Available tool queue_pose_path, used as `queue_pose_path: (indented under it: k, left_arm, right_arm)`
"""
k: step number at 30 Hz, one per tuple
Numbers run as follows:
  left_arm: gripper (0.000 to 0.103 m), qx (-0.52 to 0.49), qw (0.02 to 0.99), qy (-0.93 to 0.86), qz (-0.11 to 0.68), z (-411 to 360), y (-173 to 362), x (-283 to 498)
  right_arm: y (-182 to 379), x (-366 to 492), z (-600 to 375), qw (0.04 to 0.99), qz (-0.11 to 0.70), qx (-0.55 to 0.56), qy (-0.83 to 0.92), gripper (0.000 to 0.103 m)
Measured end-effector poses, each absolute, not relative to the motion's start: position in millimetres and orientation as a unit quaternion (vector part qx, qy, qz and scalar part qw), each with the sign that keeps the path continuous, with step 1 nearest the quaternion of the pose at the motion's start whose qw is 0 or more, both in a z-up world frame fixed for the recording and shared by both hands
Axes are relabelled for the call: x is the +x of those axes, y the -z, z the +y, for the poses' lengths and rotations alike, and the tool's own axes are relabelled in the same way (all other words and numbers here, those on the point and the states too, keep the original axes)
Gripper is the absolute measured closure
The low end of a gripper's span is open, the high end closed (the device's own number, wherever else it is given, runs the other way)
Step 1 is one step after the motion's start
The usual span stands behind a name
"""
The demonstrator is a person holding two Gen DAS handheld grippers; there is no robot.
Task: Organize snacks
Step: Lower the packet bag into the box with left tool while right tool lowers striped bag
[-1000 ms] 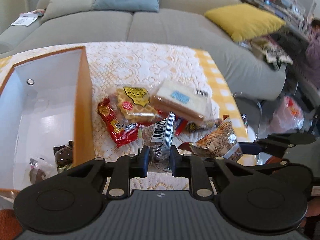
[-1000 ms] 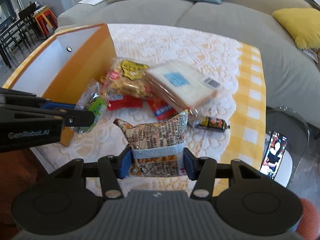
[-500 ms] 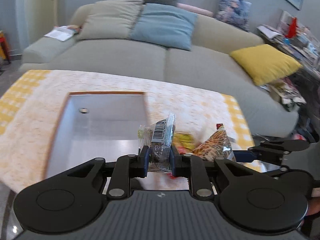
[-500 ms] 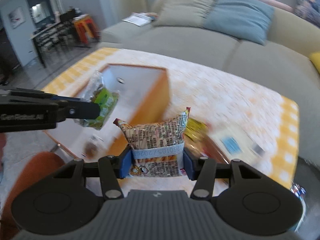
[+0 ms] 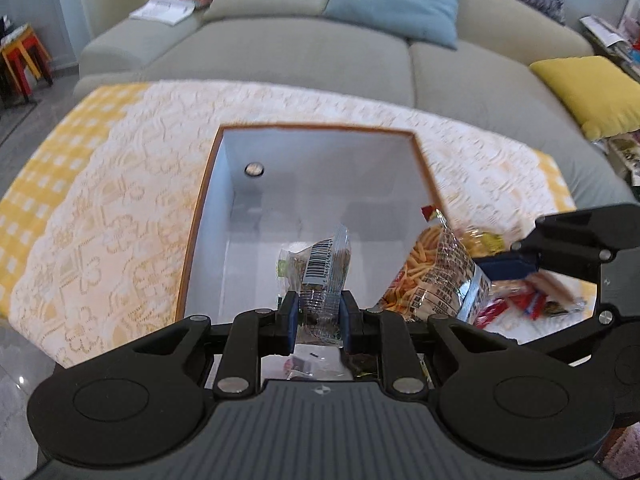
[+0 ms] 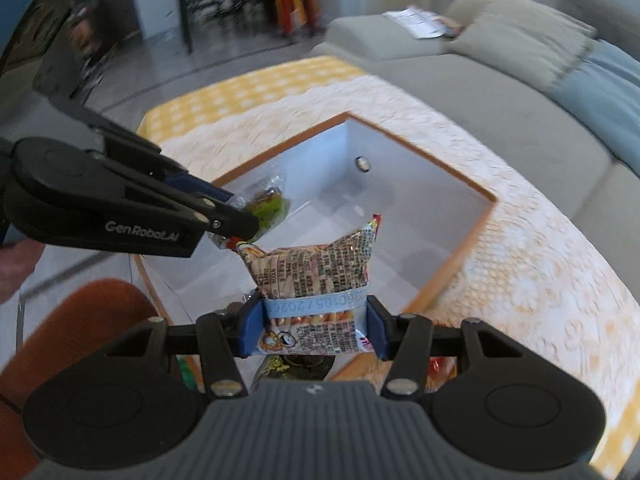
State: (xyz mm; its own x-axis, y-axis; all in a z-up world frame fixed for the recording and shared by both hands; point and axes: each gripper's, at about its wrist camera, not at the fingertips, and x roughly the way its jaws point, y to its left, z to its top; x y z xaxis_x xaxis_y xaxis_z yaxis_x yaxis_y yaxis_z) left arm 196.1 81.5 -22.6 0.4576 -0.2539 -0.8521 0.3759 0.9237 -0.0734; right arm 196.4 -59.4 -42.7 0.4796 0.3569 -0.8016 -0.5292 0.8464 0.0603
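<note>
An open box [image 5: 320,184] with orange rim and white inside sits on the table; it also shows in the right wrist view [image 6: 400,184]. My left gripper [image 5: 318,312] is shut on a small clear packet with a barcode [image 5: 324,268] and holds it above the box's near end. The same packet [image 6: 268,204] shows green in the right wrist view. My right gripper [image 6: 314,326] is shut on a patterned snack bag [image 6: 316,272] of orange sticks, above the box's near right part. That bag [image 5: 436,276] hangs beside the left packet.
Several loose snacks [image 5: 516,300] lie on the lace cloth [image 5: 100,240] right of the box. A few small snacks lie in the box's near end [image 5: 304,364]. A grey sofa [image 5: 320,48] with a yellow cushion [image 5: 592,92] stands behind the table.
Both grippers have carried their packets left, from over the snack pile to above the open box. Both stayed shut on their packets.
</note>
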Motion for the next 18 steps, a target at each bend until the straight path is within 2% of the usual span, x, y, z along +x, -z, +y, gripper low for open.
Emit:
queue_pose_path:
  k: [8, 18]
  left_arm:
    - [0.08, 0.064, 0.828, 0.173, 0.529, 84, 59, 226]
    - [0.08, 0.116, 0.808, 0.15, 0.557, 70, 89, 234]
  right_arm:
    - [79, 236, -41, 0.822, 0.47, -0.154, -0.282, 0.052]
    - [105, 253, -26, 0.8, 0.476, -0.208, -0.3, 0.05]
